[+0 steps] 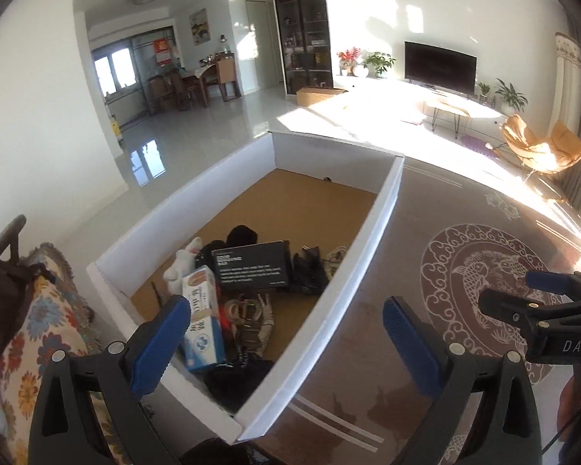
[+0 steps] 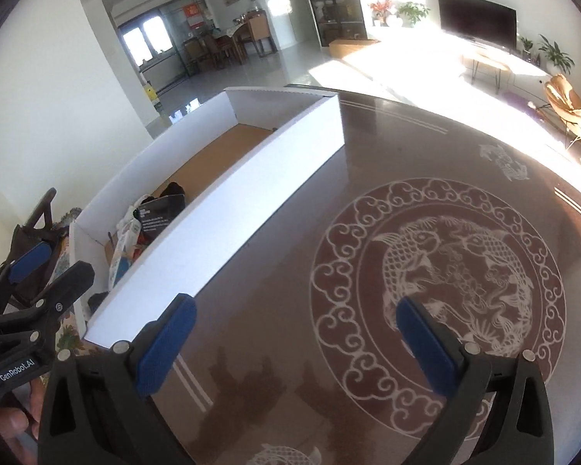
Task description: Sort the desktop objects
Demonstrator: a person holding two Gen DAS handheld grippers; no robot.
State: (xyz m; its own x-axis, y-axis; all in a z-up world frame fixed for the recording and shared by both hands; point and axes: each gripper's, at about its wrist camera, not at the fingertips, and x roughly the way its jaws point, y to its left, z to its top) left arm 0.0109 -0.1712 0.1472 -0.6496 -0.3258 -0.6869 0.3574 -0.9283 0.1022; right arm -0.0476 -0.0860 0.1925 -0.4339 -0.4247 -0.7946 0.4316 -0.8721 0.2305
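Your left claw (image 1: 286, 333) hangs nearest the lens, its blue pads spread wide with nothing between them, poised over the near corner of the white box (image 1: 372, 240) where the collected things lie. That box sits along the left edge of the dark surface (image 2: 282, 310), which keeps the clutter together and leaves the patterned top free. Inside it, heaped at the near end on the cardboard floor, you can see a blue-and-white carton (image 1: 203, 325) leaning on end, a black card with white print (image 1: 251, 267) propped against the pile, a white soft toy (image 1: 182, 267) behind the carton, and some dark items with a buckled strap that are too tangled to name. The far end of the box is bare. Your right claw (image 2: 296, 341) is likewise released and holds nothing, hovering above the surface just beside the box's long wall, over the edge of the fish medallion (image 2: 441, 267). No loose object shows on the part of the surface that either view covers, so the sorting looks largely done, or the remaining pieces lie out of view. With both claws unladen, either one is free to take the next item.
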